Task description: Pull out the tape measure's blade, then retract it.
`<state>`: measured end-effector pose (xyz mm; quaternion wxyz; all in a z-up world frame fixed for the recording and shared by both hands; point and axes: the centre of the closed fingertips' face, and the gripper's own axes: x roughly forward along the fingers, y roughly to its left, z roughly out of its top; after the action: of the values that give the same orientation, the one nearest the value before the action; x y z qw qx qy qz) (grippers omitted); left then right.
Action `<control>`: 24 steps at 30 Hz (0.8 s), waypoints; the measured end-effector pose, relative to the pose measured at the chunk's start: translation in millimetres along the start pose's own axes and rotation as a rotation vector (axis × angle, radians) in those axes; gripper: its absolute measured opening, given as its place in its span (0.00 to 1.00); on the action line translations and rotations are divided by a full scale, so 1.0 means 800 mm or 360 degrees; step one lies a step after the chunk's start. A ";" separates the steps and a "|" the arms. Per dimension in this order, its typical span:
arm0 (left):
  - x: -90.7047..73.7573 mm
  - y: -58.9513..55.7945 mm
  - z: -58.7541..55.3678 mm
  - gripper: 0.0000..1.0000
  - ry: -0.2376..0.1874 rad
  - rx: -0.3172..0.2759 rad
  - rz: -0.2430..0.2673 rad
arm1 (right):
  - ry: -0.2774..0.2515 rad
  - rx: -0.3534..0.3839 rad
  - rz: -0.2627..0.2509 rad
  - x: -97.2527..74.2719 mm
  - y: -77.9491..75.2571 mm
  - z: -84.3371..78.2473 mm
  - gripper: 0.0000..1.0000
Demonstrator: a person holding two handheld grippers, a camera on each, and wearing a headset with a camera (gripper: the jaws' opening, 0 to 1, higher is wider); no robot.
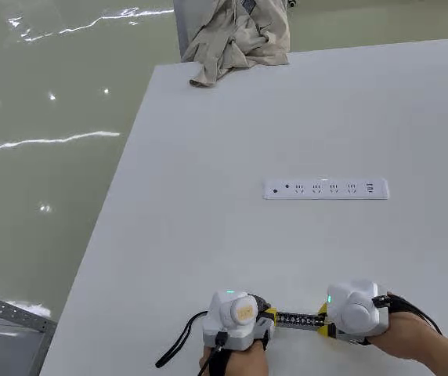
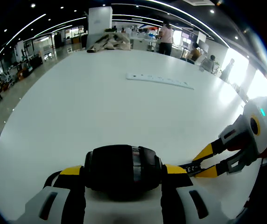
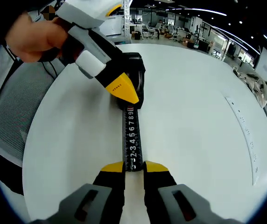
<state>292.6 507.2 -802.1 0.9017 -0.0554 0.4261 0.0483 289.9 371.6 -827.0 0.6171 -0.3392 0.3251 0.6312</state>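
Note:
At the table's near edge my left gripper (image 1: 267, 319) is shut on the black tape measure case (image 2: 122, 167), its yellow-tipped fingers (image 2: 72, 170) clamped on both sides. A short length of black blade with white numbers (image 3: 132, 142) runs out of the case (image 3: 133, 70) to my right gripper (image 3: 134, 166), which is shut on the blade's end. In the head view the blade (image 1: 297, 319) spans the small gap between the left gripper and my right gripper (image 1: 323, 319). The case's black wrist strap (image 1: 178, 345) trails to the left.
A white power strip (image 1: 326, 189) lies mid-table beyond the grippers. A beige garment (image 1: 236, 37) is heaped at the far edge by a chair. The table's left edge (image 1: 102, 227) drops to a glossy floor. People stand in the background (image 2: 165, 38).

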 end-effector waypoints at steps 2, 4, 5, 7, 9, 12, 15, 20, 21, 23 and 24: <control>0.001 0.000 0.000 0.63 -0.0002 0.0000 0.0001 | -0.0010 -0.0012 0.0006 0.005 0.002 0.003 0.15; 0.001 0.001 0.000 0.63 -0.0001 0.0000 0.0001 | -0.0024 -0.0019 0.0009 0.008 0.004 0.010 0.15; 0.001 0.001 0.000 0.63 -0.0001 -0.0001 0.0001 | -0.0026 -0.0018 0.0011 0.009 0.005 0.013 0.15; 0.001 0.000 0.000 0.63 0.0002 0.0000 0.0000 | -0.0035 -0.0022 0.0004 0.013 0.006 0.019 0.15; 0.001 0.000 0.000 0.63 0.0002 -0.0002 0.0001 | -0.0043 -0.0023 0.0004 0.016 0.005 0.024 0.14; 0.002 0.000 -0.001 0.63 0.0002 -0.0004 0.0001 | -0.0045 -0.0028 0.0008 0.018 0.004 0.026 0.14; 0.001 0.000 -0.001 0.63 0.0001 -0.0005 0.0001 | -0.0046 -0.0034 0.0013 0.020 0.003 0.029 0.14; 0.001 0.000 0.000 0.63 0.0001 -0.0010 0.0003 | -0.0049 -0.0054 0.0020 0.021 0.004 0.034 0.14; 0.000 0.000 0.000 0.63 0.0001 -0.0011 0.0003 | -0.0051 -0.0067 0.0021 0.022 0.003 0.034 0.14; 0.001 0.000 0.000 0.63 0.0000 -0.0011 0.0003 | -0.0052 -0.0074 0.0021 0.023 0.003 0.035 0.14; 0.001 0.000 -0.001 0.63 0.0001 -0.0013 0.0004 | -0.0056 -0.0079 0.0022 0.024 0.003 0.035 0.14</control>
<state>292.7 507.4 -802.9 0.9013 -0.0584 0.4262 0.0511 286.7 405.4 -827.1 0.6096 -0.3412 0.3009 0.6492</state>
